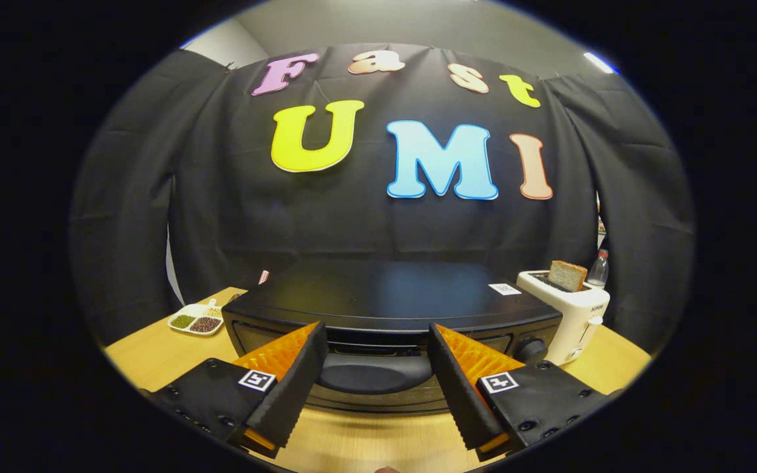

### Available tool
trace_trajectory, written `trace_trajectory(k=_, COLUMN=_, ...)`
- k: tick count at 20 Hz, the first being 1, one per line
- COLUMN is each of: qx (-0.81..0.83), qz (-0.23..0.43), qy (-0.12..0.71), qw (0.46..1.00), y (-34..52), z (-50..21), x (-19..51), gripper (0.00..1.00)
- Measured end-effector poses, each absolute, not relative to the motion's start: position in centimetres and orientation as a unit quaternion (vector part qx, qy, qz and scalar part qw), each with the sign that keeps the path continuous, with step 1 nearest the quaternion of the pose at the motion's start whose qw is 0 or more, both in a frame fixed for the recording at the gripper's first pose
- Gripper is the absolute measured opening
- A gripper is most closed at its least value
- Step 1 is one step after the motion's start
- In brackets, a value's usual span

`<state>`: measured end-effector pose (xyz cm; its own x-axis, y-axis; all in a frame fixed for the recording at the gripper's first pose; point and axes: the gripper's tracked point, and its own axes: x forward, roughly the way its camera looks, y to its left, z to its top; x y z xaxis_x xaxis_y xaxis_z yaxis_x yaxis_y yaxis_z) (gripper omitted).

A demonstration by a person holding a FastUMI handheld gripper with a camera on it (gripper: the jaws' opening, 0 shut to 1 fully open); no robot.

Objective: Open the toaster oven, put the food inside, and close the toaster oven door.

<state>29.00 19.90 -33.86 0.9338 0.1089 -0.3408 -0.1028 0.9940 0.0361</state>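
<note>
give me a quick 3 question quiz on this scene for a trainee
1. True or false: the toaster oven door is already open.
2. Multiple choice: what lies between the fingers of the tongs? A) the oven's door handle B) the slice of bread C) the dish of beans
3. Short answer: where is the slice of bread?

Key:
1. False: the door is shut.
2. A: the handle sits in the gap, and the open fingers do not press on it.
3. It stands in the slot of the white toaster, beside the oven's knob end.
</note>
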Motion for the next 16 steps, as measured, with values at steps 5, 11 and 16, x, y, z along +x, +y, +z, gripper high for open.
trace_trajectory(k=5, qx=-0.002, qz=0.057, qy=0.18, qw=0.982, y=19.8, z=-34.3, x=26.0, gripper=0.98)
trace_trajectory(k=11, qx=-0.034, qz=0.059, qy=0.197, qw=0.978, y=19.5, z=-35.9, x=21.5, gripper=0.97)
trace_trajectory(k=16, qx=-0.062, qz=0.062, qy=0.22, qw=0.971, y=19.4, z=-37.4, x=18.7, gripper=0.96)
